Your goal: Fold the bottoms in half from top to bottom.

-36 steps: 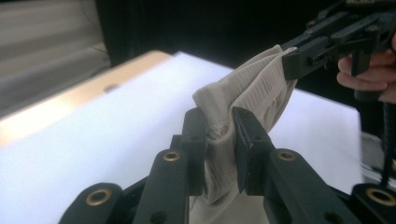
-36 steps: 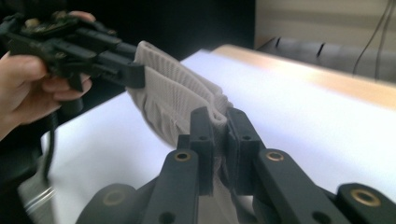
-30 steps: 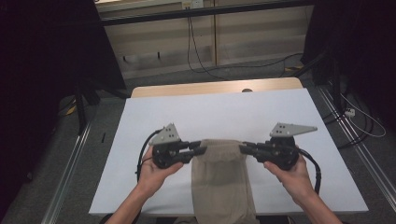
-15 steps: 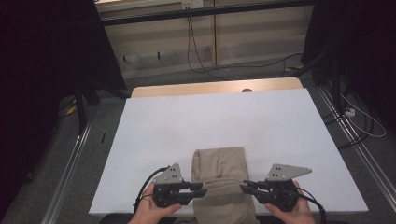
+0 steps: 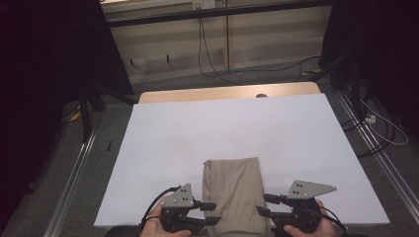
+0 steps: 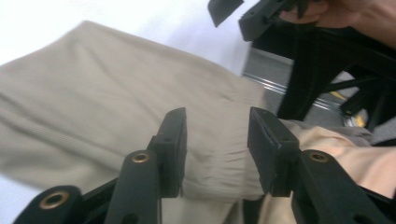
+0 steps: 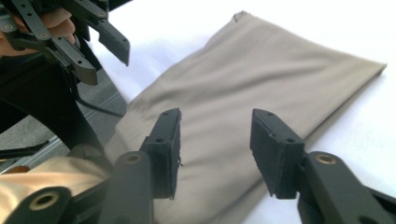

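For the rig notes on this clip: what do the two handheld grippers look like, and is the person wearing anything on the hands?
Both the left gripper and right gripper are black, each with two flat rectangular jaws on arms fixed by brass-coloured rivets. Each carries a grey three-cornered plate dotted with small holes, and a black cable trails from each body. The hands gripping them are bare, with no gloves; sleeves cannot be made out.

Folded cloth [image 5: 232, 190] lies on table [image 5: 163, 143], between 2 tongs.

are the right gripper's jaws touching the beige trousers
Apart. In the right gripper view the right gripper has both jaws open above the beige trousers, pads clear.
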`<action>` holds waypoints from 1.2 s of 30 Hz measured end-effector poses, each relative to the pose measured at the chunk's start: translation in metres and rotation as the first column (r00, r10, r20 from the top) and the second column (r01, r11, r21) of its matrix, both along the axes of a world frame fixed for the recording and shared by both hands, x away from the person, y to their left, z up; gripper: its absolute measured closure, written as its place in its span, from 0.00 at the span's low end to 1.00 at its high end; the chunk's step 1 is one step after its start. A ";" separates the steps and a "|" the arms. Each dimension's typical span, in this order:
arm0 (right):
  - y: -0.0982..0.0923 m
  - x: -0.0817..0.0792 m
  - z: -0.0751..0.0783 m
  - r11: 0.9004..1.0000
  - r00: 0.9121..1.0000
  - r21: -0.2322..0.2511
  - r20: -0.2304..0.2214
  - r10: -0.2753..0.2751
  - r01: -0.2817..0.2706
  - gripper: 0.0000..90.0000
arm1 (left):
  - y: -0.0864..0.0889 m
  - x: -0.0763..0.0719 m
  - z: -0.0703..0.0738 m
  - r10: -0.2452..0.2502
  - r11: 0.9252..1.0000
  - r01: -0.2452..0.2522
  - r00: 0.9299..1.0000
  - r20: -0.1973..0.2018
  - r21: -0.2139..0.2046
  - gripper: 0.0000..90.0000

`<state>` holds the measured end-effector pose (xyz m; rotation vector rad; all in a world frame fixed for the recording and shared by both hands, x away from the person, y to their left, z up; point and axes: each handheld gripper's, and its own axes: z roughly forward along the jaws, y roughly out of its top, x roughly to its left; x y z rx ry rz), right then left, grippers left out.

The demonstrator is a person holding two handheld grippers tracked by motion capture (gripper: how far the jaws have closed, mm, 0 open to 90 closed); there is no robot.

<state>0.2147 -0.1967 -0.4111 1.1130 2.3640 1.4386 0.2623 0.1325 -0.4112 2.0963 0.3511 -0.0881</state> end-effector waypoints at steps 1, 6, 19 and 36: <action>0.001 0.003 -0.001 1.000 1.000 -0.008 -0.002 -0.001 0.001 0.58 | 0.001 0.004 -0.001 0.018 1.000 -0.018 1.000 0.006 0.010 0.62; 0.004 0.035 -0.013 0.998 0.999 -0.043 -0.023 -0.035 0.034 0.49 | 0.007 0.036 -0.014 0.186 0.980 -0.185 0.982 -0.008 0.065 0.36; 0.001 0.146 -0.023 0.982 0.996 -0.171 -0.006 -0.084 0.082 0.54 | -0.020 0.136 -0.023 0.376 0.921 -0.374 0.927 0.003 0.112 0.26; 0.011 0.162 -0.048 0.967 0.996 -0.242 -0.019 -0.086 0.079 0.55 | -0.034 0.141 -0.042 0.357 0.927 -0.348 0.933 -0.051 0.137 0.42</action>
